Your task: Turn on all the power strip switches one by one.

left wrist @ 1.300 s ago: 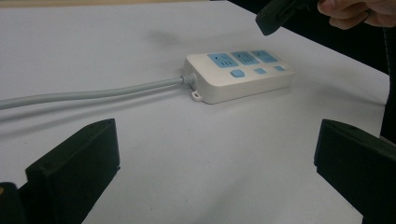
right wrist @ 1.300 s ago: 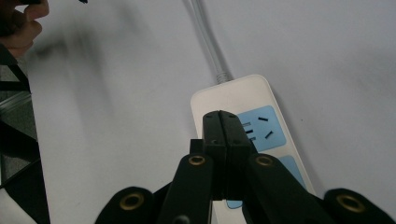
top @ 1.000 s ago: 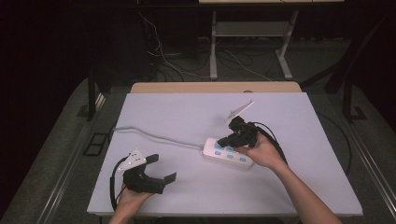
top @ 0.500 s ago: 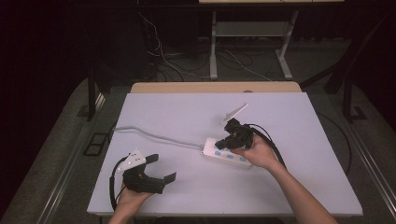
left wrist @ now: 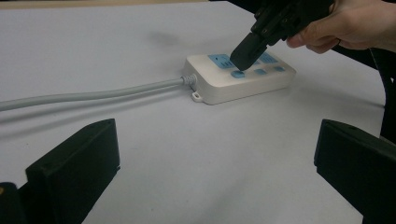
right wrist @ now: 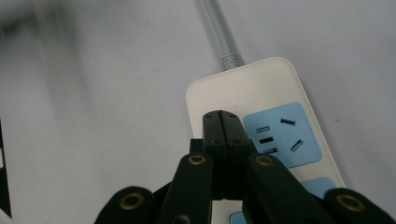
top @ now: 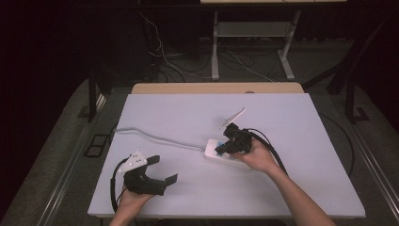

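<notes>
A white power strip (top: 212, 153) with blue sockets lies right of the table's middle. Its grey cord (top: 155, 137) runs off to the left. My right gripper (top: 220, 149) is shut, with its joined tips down over the strip's cord end. In the right gripper view the shut jaws (right wrist: 221, 122) sit beside a blue socket on the strip (right wrist: 238, 88). The left gripper view shows that tip (left wrist: 243, 55) by a small blue button on the strip (left wrist: 243, 86); I cannot tell whether it touches. My left gripper (top: 163, 169) rests open and holds nothing at the front left, its jaws (left wrist: 215, 177) wide apart.
The pale table (top: 188, 113) has bare surface between the two grippers and behind the strip. The right gripper's black cable (top: 273, 150) loops beside the hand. Loose cables (top: 169, 61) and white desk legs (top: 215, 52) are on the dark floor beyond the far edge.
My right gripper has slid left and slightly nearer along the strip toward its cord end, staying shut. The left gripper has barely moved.
</notes>
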